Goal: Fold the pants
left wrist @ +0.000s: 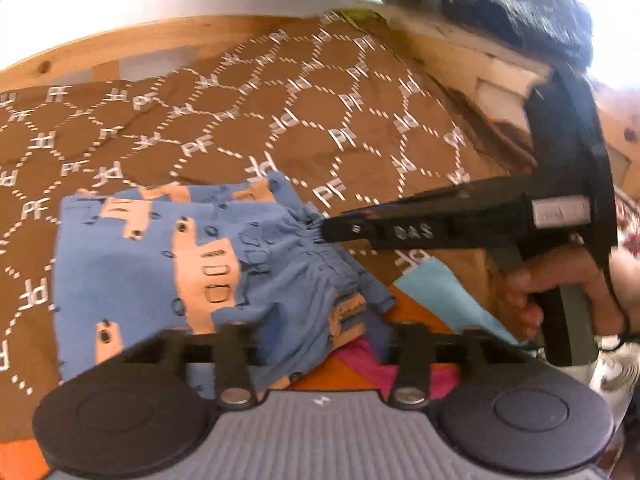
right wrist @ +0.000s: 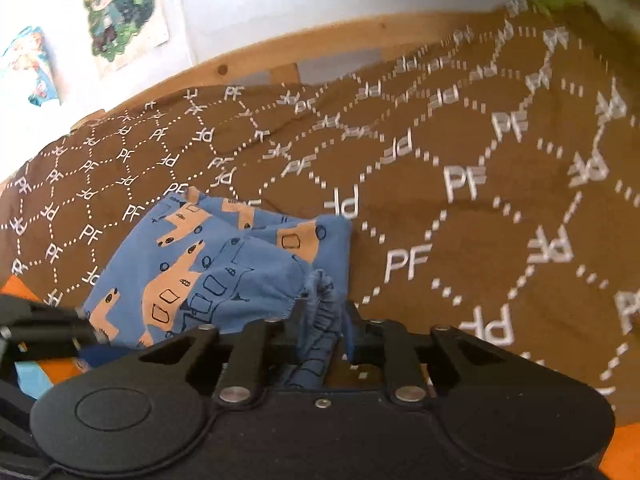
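Observation:
Small blue pants [left wrist: 160, 264] with orange vehicle prints lie folded on a brown bedspread [left wrist: 280, 128]. In the left wrist view my right gripper [left wrist: 326, 230] reaches in from the right and is shut on the gathered waistband [left wrist: 304, 236]. The right wrist view shows the pants [right wrist: 216, 268] just ahead, with the waistband [right wrist: 324, 312] pinched between its jaws. My left gripper [left wrist: 320, 344] sits low over the pants' near edge; its fingertips are hidden, so its state is unclear.
The brown spread with white "PF" lettering [right wrist: 460, 184] covers a bed with a wooden frame [right wrist: 248, 60]. A colourful orange, pink and teal cloth [left wrist: 400, 320] lies under the near edge. Pictures [right wrist: 120, 12] hang on the white wall behind.

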A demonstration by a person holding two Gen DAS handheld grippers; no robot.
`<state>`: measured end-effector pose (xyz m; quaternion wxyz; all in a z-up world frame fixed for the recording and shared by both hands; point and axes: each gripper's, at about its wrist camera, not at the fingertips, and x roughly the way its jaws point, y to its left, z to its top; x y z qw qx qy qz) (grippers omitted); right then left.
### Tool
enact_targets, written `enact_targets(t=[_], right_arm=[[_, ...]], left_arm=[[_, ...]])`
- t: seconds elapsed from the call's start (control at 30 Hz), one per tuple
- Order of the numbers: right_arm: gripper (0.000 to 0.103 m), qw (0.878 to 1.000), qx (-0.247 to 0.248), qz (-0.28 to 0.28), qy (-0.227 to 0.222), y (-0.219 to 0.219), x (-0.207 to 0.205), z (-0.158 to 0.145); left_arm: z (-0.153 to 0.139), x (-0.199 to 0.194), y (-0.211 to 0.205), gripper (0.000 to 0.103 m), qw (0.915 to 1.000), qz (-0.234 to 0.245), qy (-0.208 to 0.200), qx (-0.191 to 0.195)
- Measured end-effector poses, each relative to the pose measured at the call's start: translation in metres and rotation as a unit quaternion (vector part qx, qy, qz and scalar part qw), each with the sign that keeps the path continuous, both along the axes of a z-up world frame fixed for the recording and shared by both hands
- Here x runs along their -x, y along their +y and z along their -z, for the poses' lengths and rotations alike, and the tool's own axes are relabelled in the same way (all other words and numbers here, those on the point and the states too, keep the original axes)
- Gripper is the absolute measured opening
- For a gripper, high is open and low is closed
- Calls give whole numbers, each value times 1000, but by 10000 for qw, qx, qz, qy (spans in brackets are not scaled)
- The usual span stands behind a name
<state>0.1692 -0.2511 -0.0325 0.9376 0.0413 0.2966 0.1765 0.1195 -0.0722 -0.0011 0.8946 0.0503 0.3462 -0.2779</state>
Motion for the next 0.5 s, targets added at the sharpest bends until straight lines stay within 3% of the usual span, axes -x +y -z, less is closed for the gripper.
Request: enact_targets(t=[0.07, 0.2, 0.3, 0.33, 0.5], right_arm=[[43, 9997, 143, 35, -181, 0, 7, -4], [75, 9979, 449, 155, -433, 3, 17, -9], [97, 9963, 576, 241, -590, 8, 23, -12], [101, 9957, 602, 268, -655, 10, 25, -14], [102, 9914, 844, 350, -937, 33, 32, -18]], left_arm=[[-7, 1, 6, 66, 9998, -161, -9, 107], [-20, 6, 22, 98, 9962, -846, -109, 171], [-26, 3, 40, 103, 9882, -1506, -232, 156], [-27, 0, 45, 103, 9850, -1705, -229, 108], [-17, -12, 78, 103, 9597, -2806, -119, -120]])
